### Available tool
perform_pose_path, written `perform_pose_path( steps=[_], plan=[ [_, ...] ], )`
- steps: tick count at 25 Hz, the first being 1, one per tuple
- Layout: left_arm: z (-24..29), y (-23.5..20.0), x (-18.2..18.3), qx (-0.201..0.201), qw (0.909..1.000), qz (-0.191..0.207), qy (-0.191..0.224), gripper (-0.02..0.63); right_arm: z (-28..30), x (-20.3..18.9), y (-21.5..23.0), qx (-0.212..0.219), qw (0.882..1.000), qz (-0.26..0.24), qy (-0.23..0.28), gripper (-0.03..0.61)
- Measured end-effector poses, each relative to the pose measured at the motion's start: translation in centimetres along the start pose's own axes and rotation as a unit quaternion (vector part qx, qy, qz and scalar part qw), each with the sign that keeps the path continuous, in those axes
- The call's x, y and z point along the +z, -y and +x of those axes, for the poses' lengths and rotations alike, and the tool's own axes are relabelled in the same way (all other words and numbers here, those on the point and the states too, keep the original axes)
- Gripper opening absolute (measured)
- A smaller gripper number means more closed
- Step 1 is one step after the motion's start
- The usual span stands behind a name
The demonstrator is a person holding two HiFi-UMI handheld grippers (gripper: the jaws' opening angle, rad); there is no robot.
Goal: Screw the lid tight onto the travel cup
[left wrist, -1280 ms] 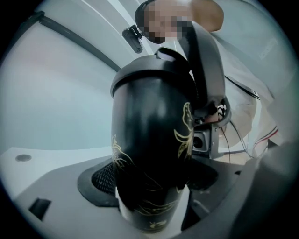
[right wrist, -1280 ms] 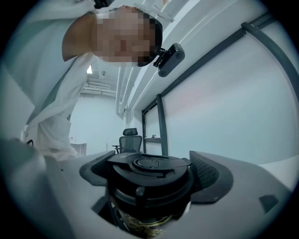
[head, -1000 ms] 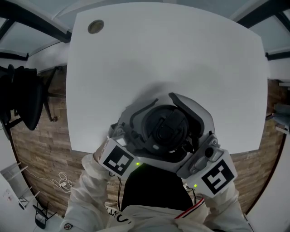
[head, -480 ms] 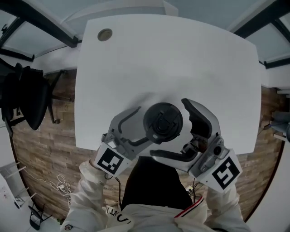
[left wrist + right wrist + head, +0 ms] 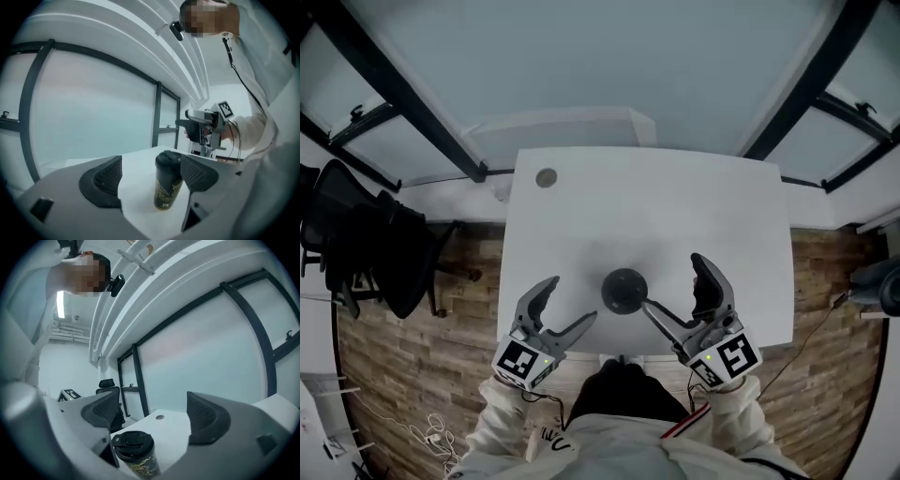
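Head view: left gripper (image 5: 572, 299), right gripper (image 5: 672, 281) flank travel cup (image 5: 624, 289), jaws apart.

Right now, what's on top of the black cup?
A black lid sits on top of the travel cup, and nothing rests on the lid. It covers the opening, so anything inside the cup cannot be seen.

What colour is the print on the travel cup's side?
Gold, on the black travel cup; the left gripper view shows it best.

Cup (image 5: 624, 290) on table (image 5: 581, 216), between grippers
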State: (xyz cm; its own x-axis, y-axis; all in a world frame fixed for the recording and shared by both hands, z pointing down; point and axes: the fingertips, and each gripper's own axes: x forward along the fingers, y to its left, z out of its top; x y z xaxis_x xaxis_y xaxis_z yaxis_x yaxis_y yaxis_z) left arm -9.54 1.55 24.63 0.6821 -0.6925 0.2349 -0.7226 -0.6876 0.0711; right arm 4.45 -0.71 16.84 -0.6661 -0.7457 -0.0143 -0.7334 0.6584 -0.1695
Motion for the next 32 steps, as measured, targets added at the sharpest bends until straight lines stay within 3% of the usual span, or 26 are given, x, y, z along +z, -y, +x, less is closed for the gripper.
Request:
perform_pose_path(
  steps=[4,6,8,11,17,19,25,32],
  plan=[
    [-0.4,1.3,5.6,0.029,0.9988,0.004,0.038,0.362,-0.5,3.2,-0.8,-0.022,1.0,-0.007,-0.003,0.477],
    [-0.3,2.0,7.8,0.046,0.997,0.01,0.061,0.25,-0.9,4.5,-1.6,-0.028,0.999,-0.016,-0.002,0.46],
    [-0.2,2.5,9.9,0.062,0.9953,0.007,0.074,0.189,-1.4,5.7,-2.0,-0.044,0.998,-0.032,0.0,0.423],
    [-0.2,3.5,12.1,0.089,0.9933,-0.004,0.074,0.121,-3.0,6.9,-1.2,-0.087,0.995,-0.038,0.006,0.254],
    [-0.7,1.8,14.0,0.172,0.9797,-0.037,0.096,0.02,-6.6,8.5,1.5,-0.16,0.987,-0.005,0.029,0.023],
    [-1.0,1.4,14.8,0.189,0.9754,-0.039,0.106,0.008,-7.1,9.1,1.5,-0.169,0.985,-0.006,0.035,0.021],
    [-2.0,1.9,15.2,0.201,0.9747,0.023,0.094,0.008,-7.2,9.5,0.2,-0.17,0.985,-0.011,0.035,0.021],
    [-2.9,2.7,13.9,0.207,0.9752,0.019,0.075,0.008,-7.2,8.7,-0.7,-0.161,0.987,-0.006,0.017,0.021]
  ],
)
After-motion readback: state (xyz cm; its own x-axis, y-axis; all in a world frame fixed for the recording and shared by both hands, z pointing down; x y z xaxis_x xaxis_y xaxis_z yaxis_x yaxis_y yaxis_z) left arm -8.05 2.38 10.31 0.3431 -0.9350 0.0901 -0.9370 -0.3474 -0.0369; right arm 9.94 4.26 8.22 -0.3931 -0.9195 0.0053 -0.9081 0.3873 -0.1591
